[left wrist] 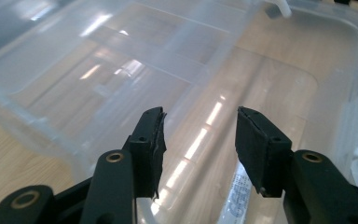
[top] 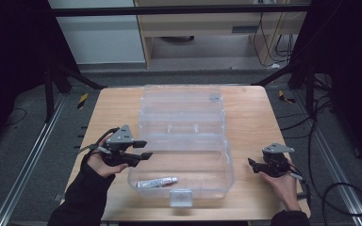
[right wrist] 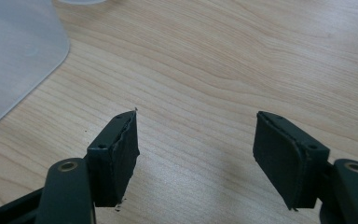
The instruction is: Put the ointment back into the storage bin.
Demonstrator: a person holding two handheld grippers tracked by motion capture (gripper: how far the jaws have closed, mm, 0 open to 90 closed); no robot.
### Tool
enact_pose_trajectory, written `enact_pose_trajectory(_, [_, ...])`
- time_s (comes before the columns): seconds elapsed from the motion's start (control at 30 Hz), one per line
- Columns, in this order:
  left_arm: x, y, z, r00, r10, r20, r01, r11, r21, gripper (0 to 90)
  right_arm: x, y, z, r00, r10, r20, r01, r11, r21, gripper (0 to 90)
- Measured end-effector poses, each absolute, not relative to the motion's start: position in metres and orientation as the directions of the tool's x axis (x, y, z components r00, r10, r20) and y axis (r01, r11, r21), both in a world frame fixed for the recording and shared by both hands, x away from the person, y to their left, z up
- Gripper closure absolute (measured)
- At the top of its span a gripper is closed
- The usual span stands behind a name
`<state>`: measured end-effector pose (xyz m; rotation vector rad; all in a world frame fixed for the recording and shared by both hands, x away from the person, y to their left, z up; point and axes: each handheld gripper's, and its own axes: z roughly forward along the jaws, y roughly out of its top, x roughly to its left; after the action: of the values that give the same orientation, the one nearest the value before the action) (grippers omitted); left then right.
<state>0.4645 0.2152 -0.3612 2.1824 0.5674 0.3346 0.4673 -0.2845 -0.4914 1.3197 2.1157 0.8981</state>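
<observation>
So, left gripper [top: 143, 149] hung jaws apart and empty over the clear bin [top: 226, 165], tube [top: 156, 182] lay inside near its front wall, right gripper [top: 253, 164] sat open above the table [top: 250, 108].

The desk [top: 254, 117] was a rectangular wooden top with a light, visible grain, standing on a grey floor [top: 23, 141]. A clear plastic storage box [top: 181, 186] rested directly on the desk, near its front edge and roughly midway between the sides. The box's clear lid [top: 181, 106] was swung open and lay flat on the desk behind it, reaching almost to the rear edge. Bare wood remained on both sides of the box. In the right gripper view, a rounded corner of the clear plastic lay on the wood at upper left.
</observation>
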Motion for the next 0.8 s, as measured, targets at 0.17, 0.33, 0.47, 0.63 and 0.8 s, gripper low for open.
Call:
enact_pose_trajectory(0.17, [0.459, 0.243, -0.365, 0.807, 0.589, 0.04, 0.305, -0.475, 0.826, 48.0, 0.467, -0.285, -0.491, -0.413, 0.909, -0.051, 0.593, 0.311, 0.743, 30.8])
enact_pose_trajectory(0.33, [0.455, 0.276, -0.379, 0.696, 0.717, 0.043, 0.362, -0.402, 0.841, 46.6, 0.467, -0.285, -0.491, -0.411, 0.91, -0.047, 0.595, 0.307, 0.743, 30.4])
enact_pose_trajectory(0.47, [0.457, 0.293, -0.391, 0.608, 0.794, 0.009, 0.413, -0.326, 0.85, 42.6, 0.467, -0.285, -0.49, -0.41, 0.911, -0.043, 0.593, 0.302, 0.746, 29.5])
enact_pose_trajectory(0.63, [0.465, 0.312, -0.412, 0.538, 0.843, -0.009, 0.465, -0.288, 0.837, 38.7, 0.467, -0.286, -0.49, -0.411, 0.911, -0.039, 0.592, 0.299, 0.749, 28.8])
enact_pose_trajectory(0.8, [0.47, 0.327, -0.433, 0.466, 0.885, -0.014, 0.525, -0.263, 0.81, 37.0, 0.466, -0.285, -0.49, -0.41, 0.912, -0.021, 0.598, 0.287, 0.748, 28.2])
